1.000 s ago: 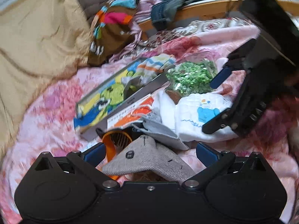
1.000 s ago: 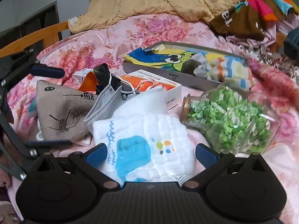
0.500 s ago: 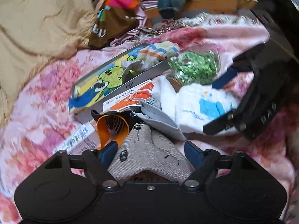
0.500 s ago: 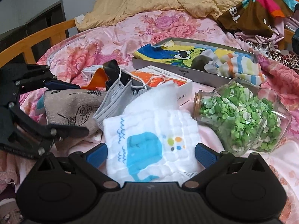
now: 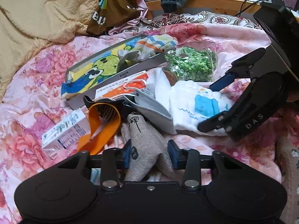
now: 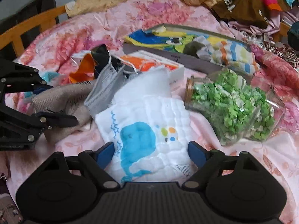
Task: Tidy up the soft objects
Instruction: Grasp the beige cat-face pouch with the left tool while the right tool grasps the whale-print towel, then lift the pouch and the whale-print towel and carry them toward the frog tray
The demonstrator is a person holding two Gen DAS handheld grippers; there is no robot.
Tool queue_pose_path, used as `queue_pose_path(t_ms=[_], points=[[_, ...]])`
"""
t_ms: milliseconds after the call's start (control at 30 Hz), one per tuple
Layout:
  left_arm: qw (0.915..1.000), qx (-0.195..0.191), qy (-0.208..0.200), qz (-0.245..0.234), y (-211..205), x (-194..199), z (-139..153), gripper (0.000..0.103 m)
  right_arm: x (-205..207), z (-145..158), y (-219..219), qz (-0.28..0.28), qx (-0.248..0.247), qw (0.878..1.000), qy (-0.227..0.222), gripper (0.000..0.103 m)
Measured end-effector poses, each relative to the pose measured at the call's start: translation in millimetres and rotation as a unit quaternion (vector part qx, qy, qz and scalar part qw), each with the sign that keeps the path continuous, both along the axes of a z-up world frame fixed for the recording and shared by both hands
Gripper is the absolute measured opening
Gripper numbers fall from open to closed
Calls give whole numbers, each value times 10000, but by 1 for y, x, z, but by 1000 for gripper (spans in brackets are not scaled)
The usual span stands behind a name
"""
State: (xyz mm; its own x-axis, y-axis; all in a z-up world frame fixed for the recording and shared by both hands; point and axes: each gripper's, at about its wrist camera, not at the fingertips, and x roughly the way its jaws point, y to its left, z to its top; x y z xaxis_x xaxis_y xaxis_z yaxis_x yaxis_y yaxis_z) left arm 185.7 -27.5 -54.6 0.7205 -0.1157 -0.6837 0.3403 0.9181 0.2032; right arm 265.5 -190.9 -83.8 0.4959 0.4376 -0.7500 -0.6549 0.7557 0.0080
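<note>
A grey linen pouch (image 5: 147, 140) lies on the pink floral bedspread (image 5: 37, 78), bunched into a ridge between the pads of my left gripper (image 5: 149, 155). Its jaws are closing and pinch the cloth. The right wrist view shows the same pouch (image 6: 61, 99) with the left gripper (image 6: 59, 104) around it. A white folded cloth with a blue whale (image 6: 149, 123) sits between the pads of my right gripper (image 6: 150, 155). These jaws are closing too, and the pads stand just off the cloth's edges. From the left wrist, the right gripper (image 5: 205, 108) straddles that cloth (image 5: 192, 102).
A glass jar of green paper stars (image 6: 229, 108) lies right of the whale cloth. Behind are a grey face mask (image 6: 104, 91), an orange-and-white box (image 5: 121, 87), an orange strap (image 5: 101, 130) and a grey tray (image 5: 130, 71) holding a cartoon towel and striped sock. A tan blanket (image 5: 37, 18) and wooden rail (image 5: 214, 1) bound the bed.
The left jaws have closed in from wide apart onto the grey pouch, which now bunches up between them. The right jaws have narrowed slightly around the whale cloth.
</note>
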Motion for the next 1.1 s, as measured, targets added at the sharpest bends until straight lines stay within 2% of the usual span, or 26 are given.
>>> queue_pose_path(t_ms=[100,200,300,367,467,667,833,967,1100], points=[[10000,-14,-12,-63,0,0,-1,36,-2,1,0,-73,-59,9999,58,84],[9999,-101,26,-13,2,1,-2,34,-4,6,-4,-157,33,9998,94,73],[9998,-182,44,34,4,3,0,31,-6,9,-9,-263,160,9993,202,54],[9997,-251,50,38,5,2,1,27,-6,10,-12,-258,308,9986,358,35],[9990,-444,95,0,5,1,3,23,-7,11,-14,-339,355,9978,438,29],[9964,-815,193,-120,4,-4,5,21,-12,17,-25,-680,611,9949,437,19],[9924,-1142,230,-396,-1,-12,8,21,-18,32,-42,-1205,866,9889,-89,17],[9897,-1221,145,-731,-10,-21,10,21,-15,41,-56,-1540,1134,9807,-420,17],[9826,-1488,160,-1102,-16,-29,13,21,-16,46,-64,-1679,1297,9744,-750,17]])
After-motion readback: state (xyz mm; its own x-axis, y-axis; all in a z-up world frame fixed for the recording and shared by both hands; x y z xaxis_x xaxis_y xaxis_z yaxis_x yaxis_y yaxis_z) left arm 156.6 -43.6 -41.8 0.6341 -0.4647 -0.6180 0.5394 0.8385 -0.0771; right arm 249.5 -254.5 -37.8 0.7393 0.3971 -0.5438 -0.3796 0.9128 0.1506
